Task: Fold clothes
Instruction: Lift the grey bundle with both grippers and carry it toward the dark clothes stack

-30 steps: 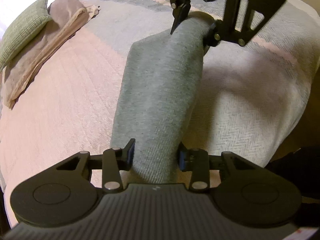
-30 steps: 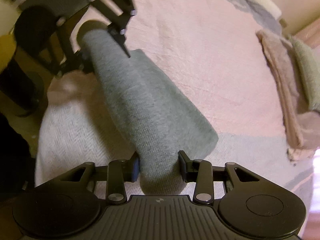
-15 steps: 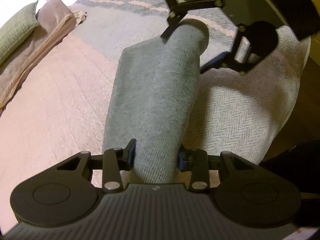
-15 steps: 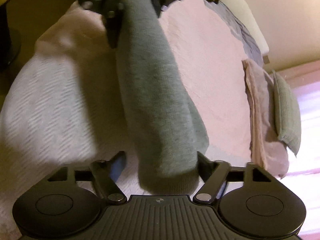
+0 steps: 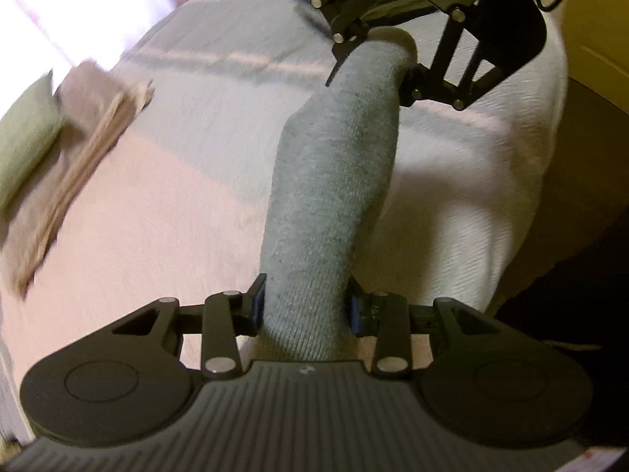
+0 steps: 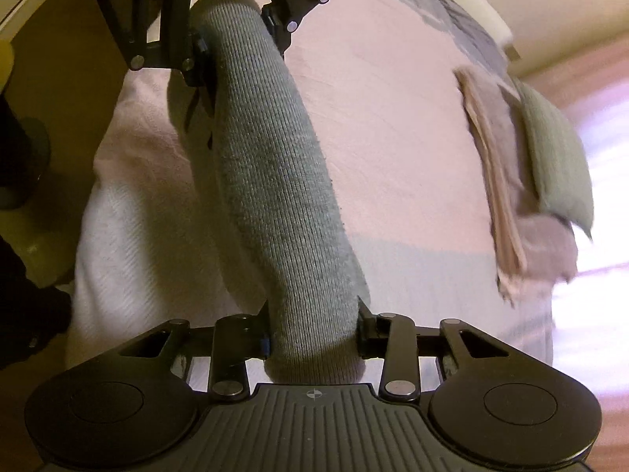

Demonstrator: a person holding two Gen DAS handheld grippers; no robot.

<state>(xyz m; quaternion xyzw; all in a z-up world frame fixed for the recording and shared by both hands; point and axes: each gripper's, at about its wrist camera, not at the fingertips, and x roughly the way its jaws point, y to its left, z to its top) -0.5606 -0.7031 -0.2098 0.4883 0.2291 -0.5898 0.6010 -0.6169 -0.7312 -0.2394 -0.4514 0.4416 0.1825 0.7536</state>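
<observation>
Hanging taut between both grippers, the grey garment (image 5: 334, 181) sits above the bed (image 5: 165, 212), bunched into a long narrow band. The left gripper (image 5: 306, 306) fingers pinch its near end at lower centre; the right gripper (image 6: 312, 338) fingers pinch the opposite end. Its long axis runs from lower centre toward upper right of the left view. Judging by this, folding seems partway: laying down remains. Folded cloths (image 6: 507, 181) lie at right.

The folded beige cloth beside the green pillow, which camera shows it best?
The right wrist view: the beige cloth lies whole and fairly sharp beside the green pillow, its stacked layers visible. The left wrist view shows it only motion-blurred at the left edge.
</observation>
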